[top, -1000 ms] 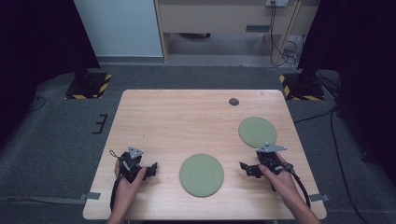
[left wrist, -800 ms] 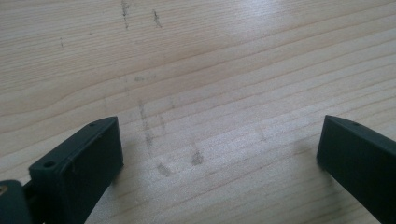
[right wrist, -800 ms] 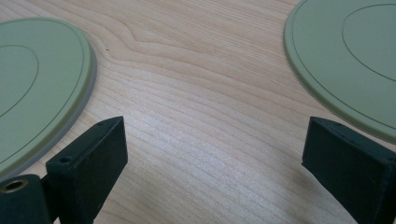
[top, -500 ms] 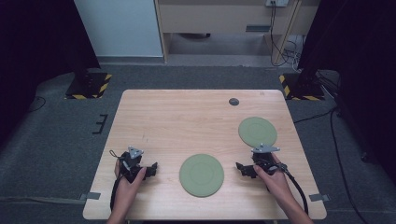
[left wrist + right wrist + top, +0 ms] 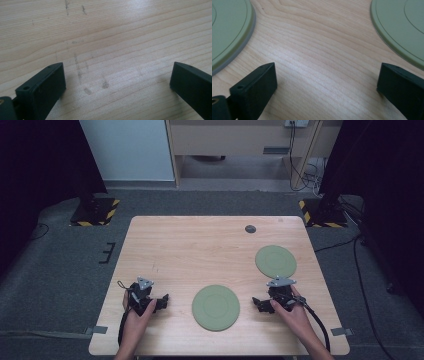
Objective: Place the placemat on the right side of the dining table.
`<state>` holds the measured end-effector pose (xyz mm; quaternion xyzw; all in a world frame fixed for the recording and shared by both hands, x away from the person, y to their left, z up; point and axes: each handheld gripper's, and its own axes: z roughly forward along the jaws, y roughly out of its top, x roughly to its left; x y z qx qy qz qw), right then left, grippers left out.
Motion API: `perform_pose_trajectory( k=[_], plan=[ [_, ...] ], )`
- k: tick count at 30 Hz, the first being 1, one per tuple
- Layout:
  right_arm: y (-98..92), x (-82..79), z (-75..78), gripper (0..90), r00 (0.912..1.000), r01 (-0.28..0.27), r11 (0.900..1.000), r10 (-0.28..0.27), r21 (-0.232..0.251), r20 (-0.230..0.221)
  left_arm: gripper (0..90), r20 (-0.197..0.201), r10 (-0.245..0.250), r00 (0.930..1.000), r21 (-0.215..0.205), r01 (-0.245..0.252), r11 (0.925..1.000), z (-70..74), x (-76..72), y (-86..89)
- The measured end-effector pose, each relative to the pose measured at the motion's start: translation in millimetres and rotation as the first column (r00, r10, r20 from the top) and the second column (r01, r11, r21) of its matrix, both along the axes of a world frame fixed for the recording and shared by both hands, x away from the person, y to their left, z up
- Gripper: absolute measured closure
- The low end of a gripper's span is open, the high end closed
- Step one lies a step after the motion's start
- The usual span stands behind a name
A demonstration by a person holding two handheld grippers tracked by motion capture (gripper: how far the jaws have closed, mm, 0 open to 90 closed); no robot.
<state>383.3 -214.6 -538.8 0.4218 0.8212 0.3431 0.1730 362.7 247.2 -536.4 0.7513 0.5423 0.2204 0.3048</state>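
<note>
Two green plates [image 5: 216, 307] [image 5: 275, 261] are counted on the table [image 5: 200, 245]; both grippers [image 5: 161, 302] [image 5: 258, 304] are held open, empty, the right's jaws just widened; a small dark disc [image 5: 250, 228] is seen from above.

Light wooden bench [image 5: 200, 245] on a grey carpeted floor [image 5: 60, 270]. One green disc [image 5: 216, 307] lies flat near the front edge, centre; a second green disc [image 5: 275, 261] lies flat toward the right side; a small dark round object [image 5: 250, 228] lies near the far edge.
</note>
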Motion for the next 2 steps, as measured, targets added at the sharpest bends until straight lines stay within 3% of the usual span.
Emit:
perform_pose_trajectory(
  k=[2],
  plan=[
    [-1.3, 0.2, -0.3, 0.4, 1.0, 0.006, 1.0, -0.007, -0.003, -0.007, 0.0, 0.0, 0.0, 1.0, 0.0, 0.0, 1.0, 0.0, 0.0, 0.0]
  ],
)
